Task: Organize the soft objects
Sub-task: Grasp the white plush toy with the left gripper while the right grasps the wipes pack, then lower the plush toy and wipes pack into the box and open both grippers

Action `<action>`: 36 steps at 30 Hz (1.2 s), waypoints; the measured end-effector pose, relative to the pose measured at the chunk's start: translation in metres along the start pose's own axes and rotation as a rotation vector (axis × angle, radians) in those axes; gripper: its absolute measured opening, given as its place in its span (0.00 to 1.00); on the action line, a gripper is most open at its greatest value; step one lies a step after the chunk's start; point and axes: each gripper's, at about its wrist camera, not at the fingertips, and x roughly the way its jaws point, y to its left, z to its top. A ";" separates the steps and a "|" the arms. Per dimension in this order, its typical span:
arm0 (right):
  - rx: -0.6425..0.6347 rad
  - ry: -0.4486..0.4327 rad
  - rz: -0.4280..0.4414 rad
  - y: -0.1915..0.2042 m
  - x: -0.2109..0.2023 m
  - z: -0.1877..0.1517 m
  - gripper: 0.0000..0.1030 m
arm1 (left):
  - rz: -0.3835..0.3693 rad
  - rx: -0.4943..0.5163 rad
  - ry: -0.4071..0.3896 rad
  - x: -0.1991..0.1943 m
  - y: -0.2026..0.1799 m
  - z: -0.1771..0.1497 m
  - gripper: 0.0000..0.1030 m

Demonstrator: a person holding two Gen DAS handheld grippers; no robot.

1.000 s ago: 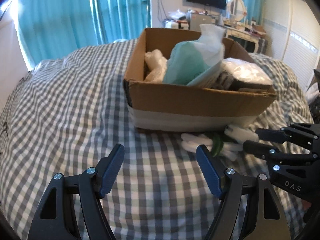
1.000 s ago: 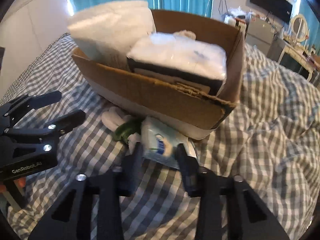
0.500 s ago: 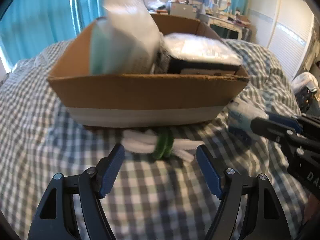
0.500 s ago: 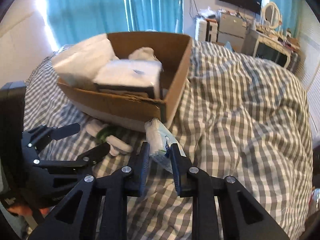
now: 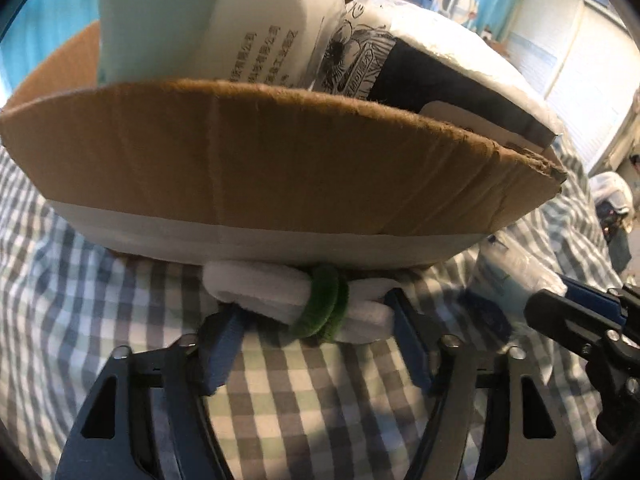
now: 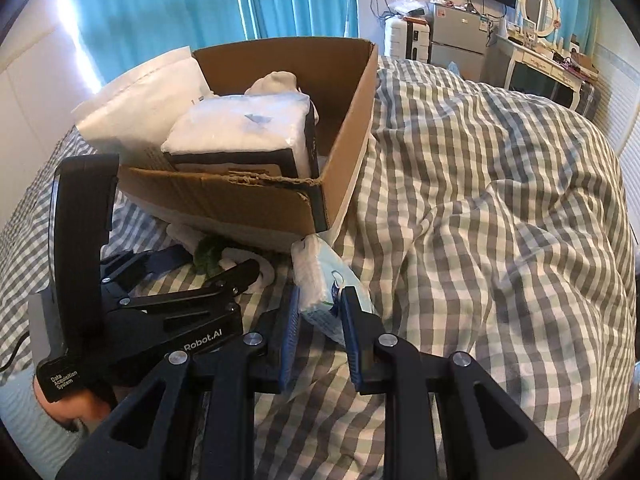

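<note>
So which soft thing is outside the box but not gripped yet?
The white cloth roll with the green band, lying between the open left gripper fingers; the right gripper already holds the tissue pack.

Left hand-held gripper [image 5: 316, 330] straddles the white bundle [image 5: 296, 300] (green-banded) beside the box [image 5: 260, 168].

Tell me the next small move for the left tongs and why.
Probably close the left tongs on the white roll bound with a green band. Their blue fingers are spread open on either side of it, and it lies on the checked bedding against the foot of the cardboard box. The right tongs already grip the tissue pack, so this roll is the one left loose.
</note>
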 end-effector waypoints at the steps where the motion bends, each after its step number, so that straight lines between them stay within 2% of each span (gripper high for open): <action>1: -0.003 0.001 -0.004 0.001 0.000 0.000 0.20 | -0.017 -0.004 0.004 0.001 0.000 0.000 0.52; 3: -0.009 0.000 -0.006 0.001 0.001 0.000 0.20 | -0.064 -0.017 0.021 0.001 0.004 0.000 0.37; 5: -0.013 -0.003 -0.008 0.001 0.001 -0.001 0.20 | -0.101 -0.025 0.041 0.001 0.005 0.001 0.34; 8: -0.026 -0.014 -0.012 0.003 -0.001 -0.004 0.20 | -0.113 -0.015 0.047 -0.006 0.008 -0.002 0.27; 16: -0.106 -0.068 -0.010 0.024 -0.026 -0.010 0.20 | -0.050 0.070 0.011 -0.049 0.009 -0.022 0.25; 23: -0.113 -0.111 0.015 0.036 -0.058 -0.018 0.18 | -0.017 0.113 -0.038 -0.097 0.017 -0.028 0.25; 31: -0.123 -0.199 0.046 0.048 -0.103 -0.016 0.15 | -0.021 0.138 -0.130 -0.143 0.011 -0.017 0.25; 36: -0.111 -0.268 0.077 0.048 -0.131 -0.002 0.15 | -0.020 0.156 -0.171 -0.170 0.009 -0.004 0.25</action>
